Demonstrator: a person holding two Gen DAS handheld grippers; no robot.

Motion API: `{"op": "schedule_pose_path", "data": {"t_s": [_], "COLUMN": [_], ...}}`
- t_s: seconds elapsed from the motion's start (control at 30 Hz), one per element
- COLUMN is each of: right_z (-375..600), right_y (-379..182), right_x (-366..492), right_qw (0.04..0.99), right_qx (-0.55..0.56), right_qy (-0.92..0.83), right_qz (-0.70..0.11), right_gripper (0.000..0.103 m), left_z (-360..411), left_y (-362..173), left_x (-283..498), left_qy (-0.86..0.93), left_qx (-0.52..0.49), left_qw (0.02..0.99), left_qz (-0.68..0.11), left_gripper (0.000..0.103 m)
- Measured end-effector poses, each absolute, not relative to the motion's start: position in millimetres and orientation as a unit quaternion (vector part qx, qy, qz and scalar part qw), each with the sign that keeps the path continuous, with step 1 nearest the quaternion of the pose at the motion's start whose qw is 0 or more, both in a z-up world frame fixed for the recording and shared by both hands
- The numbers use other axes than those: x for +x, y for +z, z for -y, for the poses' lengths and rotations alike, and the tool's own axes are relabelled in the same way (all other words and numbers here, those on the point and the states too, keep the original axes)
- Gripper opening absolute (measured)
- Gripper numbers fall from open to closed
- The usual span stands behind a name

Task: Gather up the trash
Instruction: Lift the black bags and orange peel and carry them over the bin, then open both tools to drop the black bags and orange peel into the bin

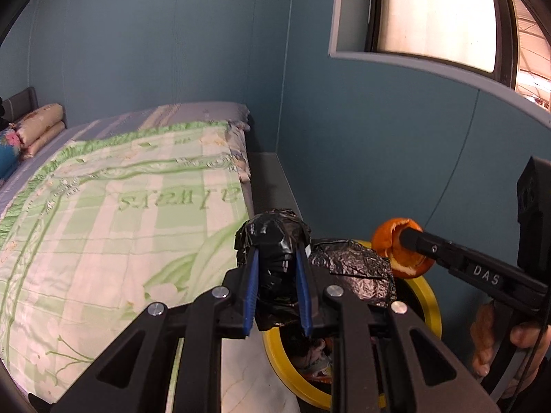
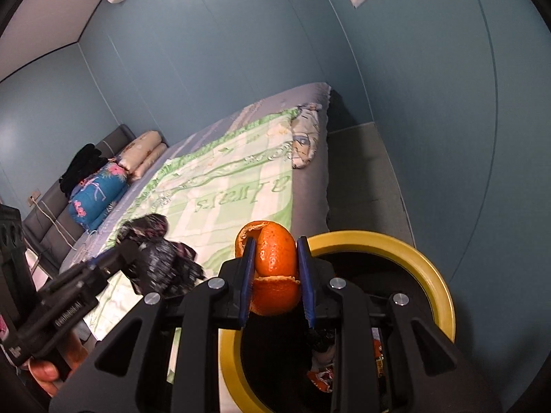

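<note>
My left gripper [image 1: 277,258] is shut on a crumpled black plastic bag [image 1: 275,241] and holds it beside the bed, above the near rim of a yellow-rimmed trash bin [image 1: 432,313]. My right gripper [image 2: 275,247] is shut on an orange peel [image 2: 277,261] and holds it over the bin [image 2: 437,285]. The peel also shows in the left wrist view [image 1: 396,244], with the right gripper [image 1: 408,235] above the bin's far side. The left gripper [image 2: 134,244] and its bag [image 2: 162,258] show in the right wrist view at the left. Some trash lies inside the bin.
A bed with a green checked quilt [image 1: 120,206] fills the left. Pillows [image 2: 144,151] and a blue floral bundle [image 2: 96,192] lie at its head. Blue walls [image 1: 361,137] stand close behind the bin, with a window [image 1: 434,10] above. Grey floor [image 2: 361,172] runs between bed and wall.
</note>
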State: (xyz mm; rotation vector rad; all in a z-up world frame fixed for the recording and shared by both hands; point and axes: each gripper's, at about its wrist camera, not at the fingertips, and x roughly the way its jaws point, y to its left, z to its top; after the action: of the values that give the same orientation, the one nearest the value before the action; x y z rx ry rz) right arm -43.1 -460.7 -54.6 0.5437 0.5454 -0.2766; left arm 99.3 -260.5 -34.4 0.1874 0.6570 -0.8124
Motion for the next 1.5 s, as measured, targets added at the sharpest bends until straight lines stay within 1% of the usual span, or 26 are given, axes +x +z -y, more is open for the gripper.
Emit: {"op": "schedule_pose_path", "data": {"t_s": [0.5,0.83,0.93,1.0,1.03,1.1,1.17,1.23,1.5], "right_z": [480.3,479.0,477.7,479.5,480.0,480.2,481.1,480.5,469.9], "right_y": [-97.8,-114.3,-114.2,-114.7,-114.5,-113.5,-112.3,-111.5,-103.0], "right_x": [-27.7,-23.7,-24.0,-22.0,-21.9,-22.3,-23.6,-23.1,-12.2], "right_qw": [0.884,0.873,0.872,0.871,0.870,0.870,0.870,0.870,0.877], "right_qx": [0.310,0.322,0.322,0.322,0.323,0.324,0.325,0.327,0.320], "right_qy": [-0.139,-0.146,-0.152,-0.155,-0.157,-0.161,-0.166,-0.165,-0.145], "right_qz": [-0.323,-0.335,-0.336,-0.337,-0.337,-0.334,-0.330,-0.330,-0.328], "right_gripper": [0.024,0.024,0.027,0.028,0.029,0.030,0.035,0.037,0.037], "left_z": [292.3,294.7,291.1,288.5,287.1,282.1,276.0,269.1,223.5], "left_y": [-110.7,-123.7,-121.4,-119.9,-119.0,-115.6,-112.6,-109.3,-94.6], "left_x": [114.1,114.6,112.8,113.6,113.7,113.2,114.0,116.7,131.8], "left_qy": [-0.402,-0.411,-0.413,-0.413,-0.411,-0.409,-0.405,-0.399,-0.361], "left_qx": [0.112,0.107,0.102,0.096,0.095,0.090,0.084,0.081,0.054], "left_qw": [0.813,0.806,0.806,0.806,0.808,0.811,0.815,0.819,0.845], "left_qz": [-0.405,-0.413,-0.412,-0.412,-0.411,-0.408,-0.407,-0.404,-0.390], "left_gripper": [0.020,0.021,0.027,0.037,0.039,0.048,0.052,0.052,0.052]}}
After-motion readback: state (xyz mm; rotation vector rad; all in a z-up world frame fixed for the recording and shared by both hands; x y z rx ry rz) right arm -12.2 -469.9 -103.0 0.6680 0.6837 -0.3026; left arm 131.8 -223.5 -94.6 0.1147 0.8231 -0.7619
